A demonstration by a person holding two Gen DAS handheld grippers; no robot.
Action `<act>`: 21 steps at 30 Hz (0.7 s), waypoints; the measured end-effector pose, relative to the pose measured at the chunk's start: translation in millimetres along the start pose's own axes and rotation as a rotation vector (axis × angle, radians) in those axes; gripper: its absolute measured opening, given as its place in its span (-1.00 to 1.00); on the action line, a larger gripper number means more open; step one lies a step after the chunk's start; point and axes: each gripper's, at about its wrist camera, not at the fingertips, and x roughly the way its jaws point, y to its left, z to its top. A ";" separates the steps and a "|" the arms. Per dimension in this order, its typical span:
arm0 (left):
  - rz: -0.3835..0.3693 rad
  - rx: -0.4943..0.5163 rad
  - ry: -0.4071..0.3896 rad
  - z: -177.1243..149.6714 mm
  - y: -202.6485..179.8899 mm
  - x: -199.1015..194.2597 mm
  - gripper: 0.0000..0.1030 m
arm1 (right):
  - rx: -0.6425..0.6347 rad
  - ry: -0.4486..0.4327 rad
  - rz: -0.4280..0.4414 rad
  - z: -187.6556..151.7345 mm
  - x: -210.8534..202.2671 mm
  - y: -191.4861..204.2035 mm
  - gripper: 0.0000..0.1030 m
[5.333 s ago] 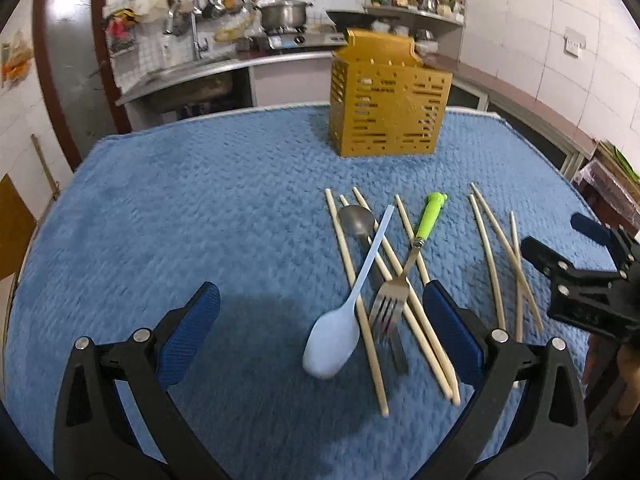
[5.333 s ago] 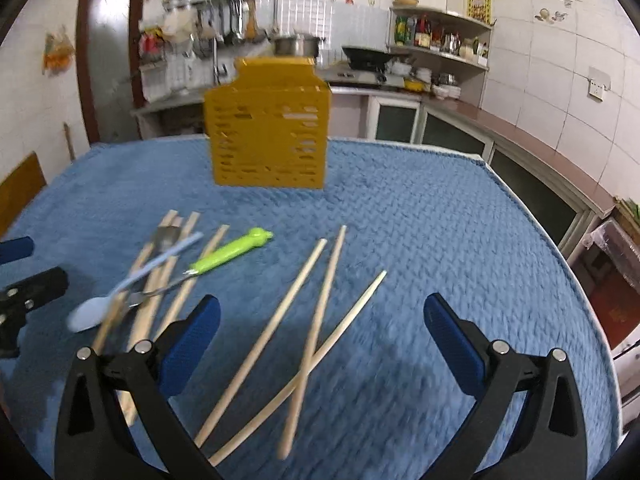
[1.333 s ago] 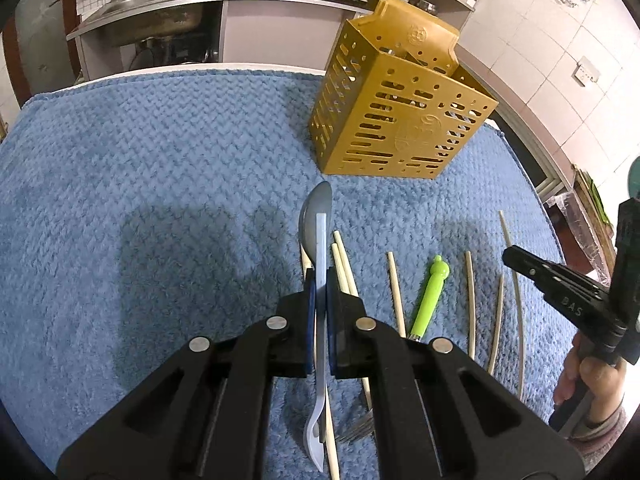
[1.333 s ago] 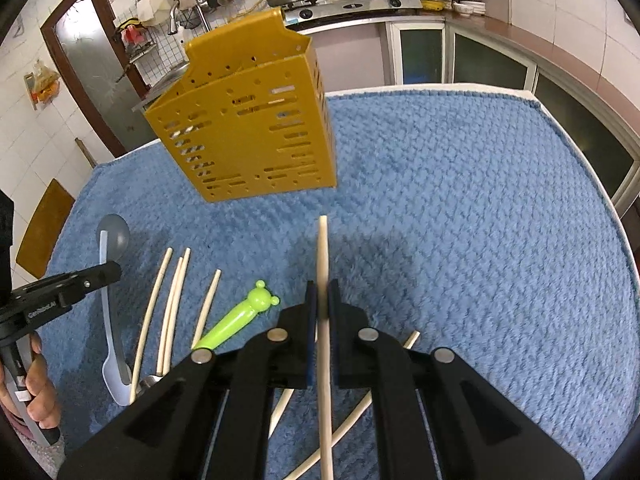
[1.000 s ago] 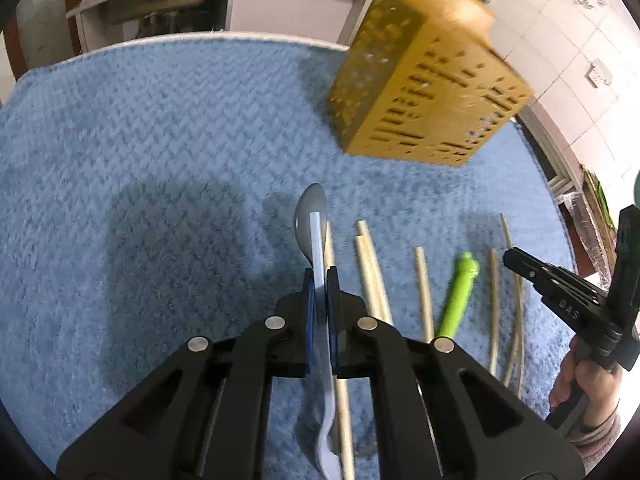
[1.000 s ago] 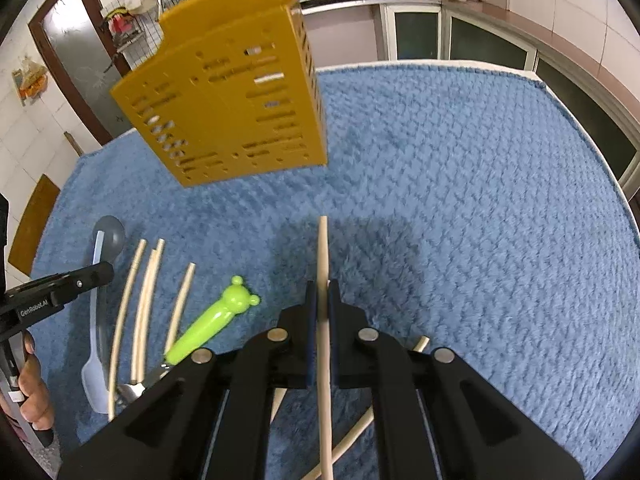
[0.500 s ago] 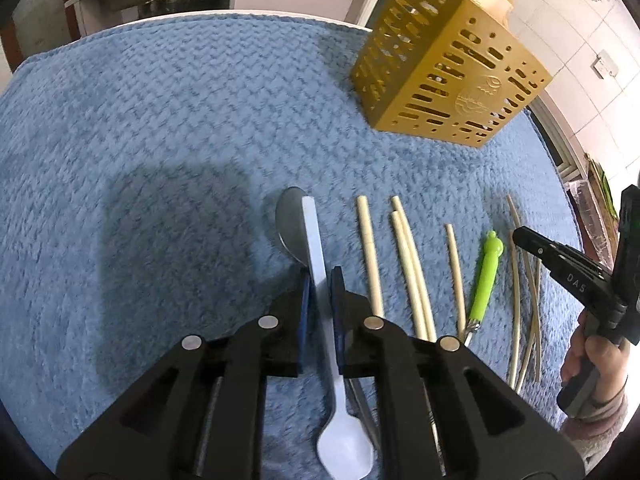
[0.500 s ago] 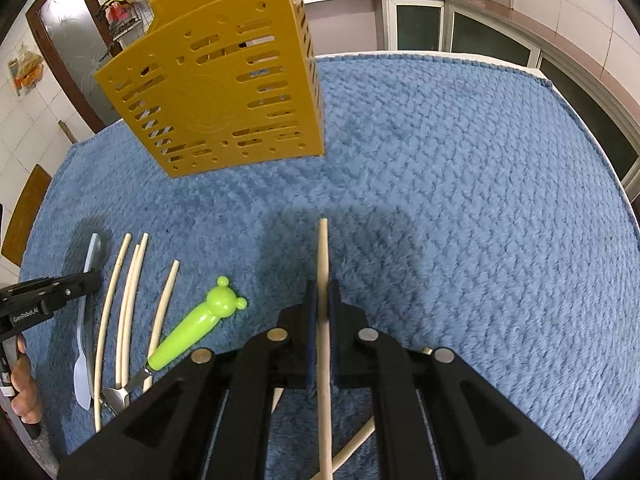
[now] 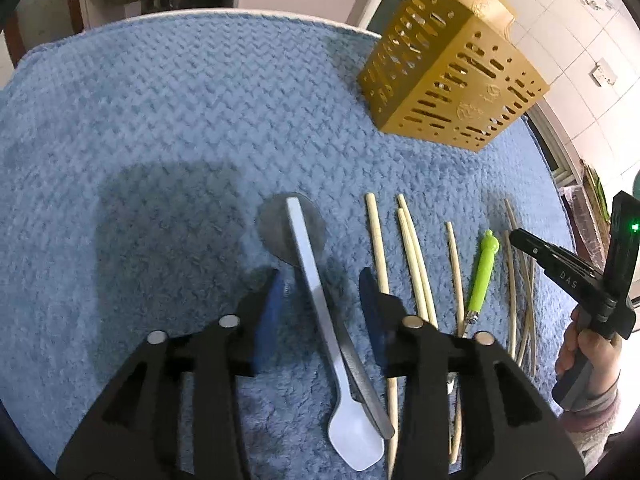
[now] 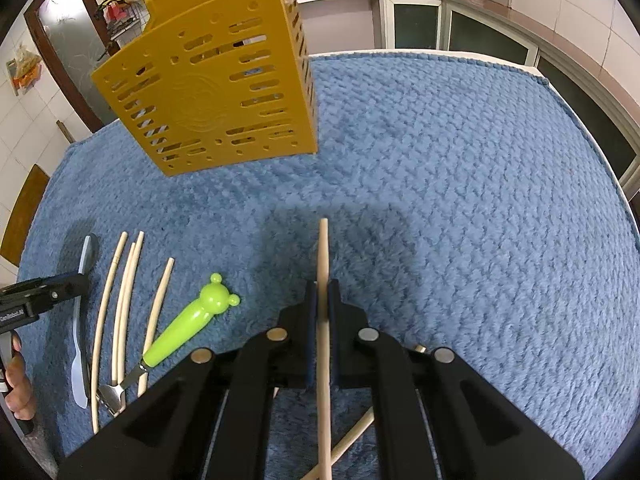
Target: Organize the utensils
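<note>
My left gripper (image 9: 318, 284) is open, its jaws on either side of a pale blue plastic spoon (image 9: 320, 300) lying on a metal spoon (image 9: 290, 226) on the blue cloth. My right gripper (image 10: 322, 292) is shut on a wooden chopstick (image 10: 323, 252) and holds it above the cloth. The yellow slotted utensil holder (image 10: 216, 92) stands at the far side, also in the left wrist view (image 9: 448, 76). A green bear-handled fork (image 10: 188, 320) and several chopsticks (image 10: 124, 292) lie on the cloth.
The blue cloth (image 10: 460, 200) covers the table. More chopsticks (image 9: 516, 280) lie under the right gripper (image 9: 560, 268) in the left wrist view. Kitchen counters and cabinets stand beyond the table's far edge.
My left gripper has opened and let go of the pale blue spoon, which now lies on the metal spoon. My right gripper still holds the chopstick, the holder now a little closer.
</note>
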 end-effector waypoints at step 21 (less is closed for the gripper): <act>0.110 -0.013 0.017 0.1 1.6 0.2 -0.83 | -0.020 0.015 -0.048 1.5 0.2 3.5 -0.88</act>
